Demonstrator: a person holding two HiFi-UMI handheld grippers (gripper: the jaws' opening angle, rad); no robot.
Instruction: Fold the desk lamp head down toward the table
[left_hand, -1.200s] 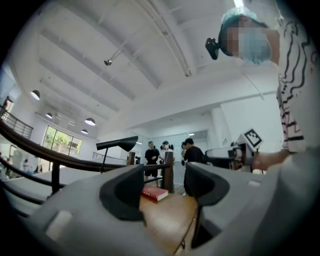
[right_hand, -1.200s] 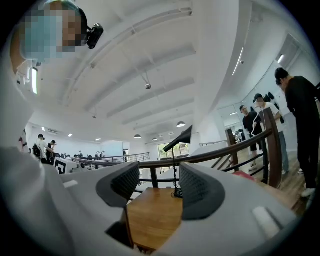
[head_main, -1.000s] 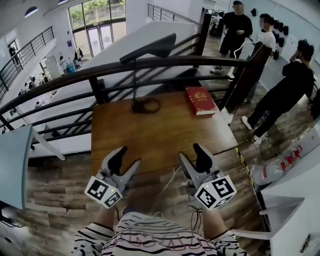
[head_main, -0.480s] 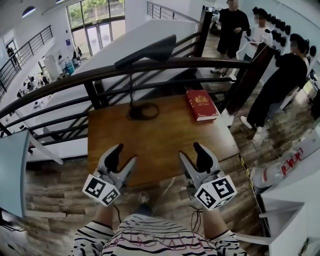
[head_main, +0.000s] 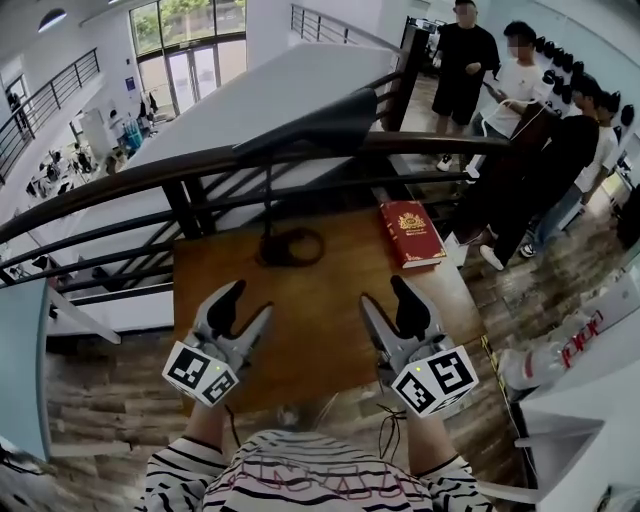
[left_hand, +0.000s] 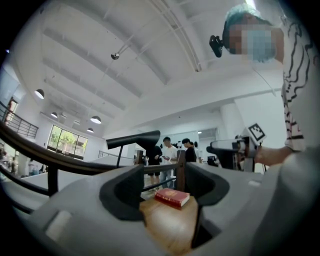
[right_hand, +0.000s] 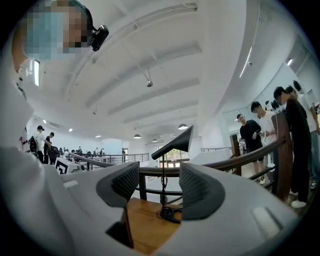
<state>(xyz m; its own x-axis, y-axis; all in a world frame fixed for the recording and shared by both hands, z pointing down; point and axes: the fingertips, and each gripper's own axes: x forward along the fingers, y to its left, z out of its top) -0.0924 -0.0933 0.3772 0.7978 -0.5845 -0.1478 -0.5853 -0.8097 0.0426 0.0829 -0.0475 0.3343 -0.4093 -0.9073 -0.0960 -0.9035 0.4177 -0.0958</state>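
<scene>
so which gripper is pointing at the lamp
The right gripper: the lamp stands dead ahead in its own view, while the left gripper faces the red book instead.

This was a big, open hall in a public or office building, seen from an upper floor. A dark curved metal railing (head_main: 130, 185) ran along the edge, and people looked very small on the floor far below (head_main: 70, 165). Tall glass doors and windows (head_main: 190, 40) let in daylight. Round white ceiling lamps (left_hand: 39, 93) hung under the high white roof. A group of standing people (head_main: 465, 60) waited on the brown wood-plank floor (head_main: 100, 400) nearby.
</scene>
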